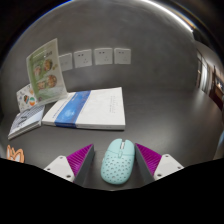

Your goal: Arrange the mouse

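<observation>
The pale green mouse was seen lying between the gripper's wide-spread fingers, its long axis running near-to-far along them; gaps remained at both pads, nothing being held.

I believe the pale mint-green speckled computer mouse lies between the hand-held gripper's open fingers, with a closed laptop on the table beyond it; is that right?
Not quite: beyond the pale mint-green speckled computer mouse lies a white and blue book, not a laptop, on the grey table. The gripper view shows this. The rest holds: the mouse lies between the open fingers of the hand-held gripper, with gaps at either side.
</observation>
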{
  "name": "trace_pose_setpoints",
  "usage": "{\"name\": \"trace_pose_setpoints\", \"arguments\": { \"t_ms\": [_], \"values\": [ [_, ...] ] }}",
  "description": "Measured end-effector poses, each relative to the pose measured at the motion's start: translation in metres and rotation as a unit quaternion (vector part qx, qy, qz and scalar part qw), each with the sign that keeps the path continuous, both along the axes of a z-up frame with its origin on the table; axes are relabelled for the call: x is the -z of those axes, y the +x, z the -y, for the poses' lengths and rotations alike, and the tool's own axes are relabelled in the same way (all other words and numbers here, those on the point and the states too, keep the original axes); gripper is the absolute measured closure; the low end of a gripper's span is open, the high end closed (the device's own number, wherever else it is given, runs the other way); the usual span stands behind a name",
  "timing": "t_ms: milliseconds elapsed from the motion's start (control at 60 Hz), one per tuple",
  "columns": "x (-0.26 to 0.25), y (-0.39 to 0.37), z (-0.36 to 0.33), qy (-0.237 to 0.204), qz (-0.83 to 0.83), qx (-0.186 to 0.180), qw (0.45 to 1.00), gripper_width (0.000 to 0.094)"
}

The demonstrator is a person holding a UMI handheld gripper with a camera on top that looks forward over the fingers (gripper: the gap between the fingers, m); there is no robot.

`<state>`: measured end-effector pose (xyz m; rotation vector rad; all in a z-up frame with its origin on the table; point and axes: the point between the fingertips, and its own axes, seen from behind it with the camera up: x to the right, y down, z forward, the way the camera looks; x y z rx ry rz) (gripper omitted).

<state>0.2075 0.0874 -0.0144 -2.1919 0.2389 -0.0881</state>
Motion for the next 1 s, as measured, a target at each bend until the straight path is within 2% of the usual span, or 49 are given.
{"name": "trace_pose_setpoints", "arguments": {
  "t_ms": [100, 117, 183, 267, 350, 367, 383, 467, 533, 700, 850, 917, 1000],
  "values": [
    [0.001, -0.001, -0.002, -0.003, -0.005, -0.013, 1.000, 0.0129],
    [0.001, 0.000, -0.002, -0.004, -0.003, -0.015, 1.000, 0.0110],
    [0.000, 0.001, -0.002, -0.003, -0.004, -0.030, 1.000, 0.0384],
    [0.001, -0.001, 0.000, -0.009, -0.009, -0.042, 0.999, 0.0405],
    [0.000, -0.001, 0.001, -0.016, -0.007, -0.055, 0.998, 0.0474],
    [0.000, -0.001, 0.002, -0.019, -0.007, -0.058, 0.998, 0.0446],
    [0.000, -0.002, 0.002, -0.019, -0.008, -0.060, 0.998, 0.0501],
    [-0.002, 0.000, 0.004, -0.024, -0.012, -0.063, 0.998, 0.0527],
    [-0.013, 0.001, 0.003, -0.010, -0.001, -0.064, 0.998, 0.0525],
    [-0.107, -0.035, 0.012, 0.057, 0.005, -0.058, 0.997, 0.0526],
    [-0.182, -0.154, 0.034, 0.113, -0.023, -0.088, 0.989, 0.0529],
    [-0.187, -0.224, 0.051, 0.118, -0.032, -0.111, 0.986, 0.0531],
    [-0.166, -0.308, 0.069, 0.104, -0.032, -0.136, 0.985, 0.0531]
  ]
}}
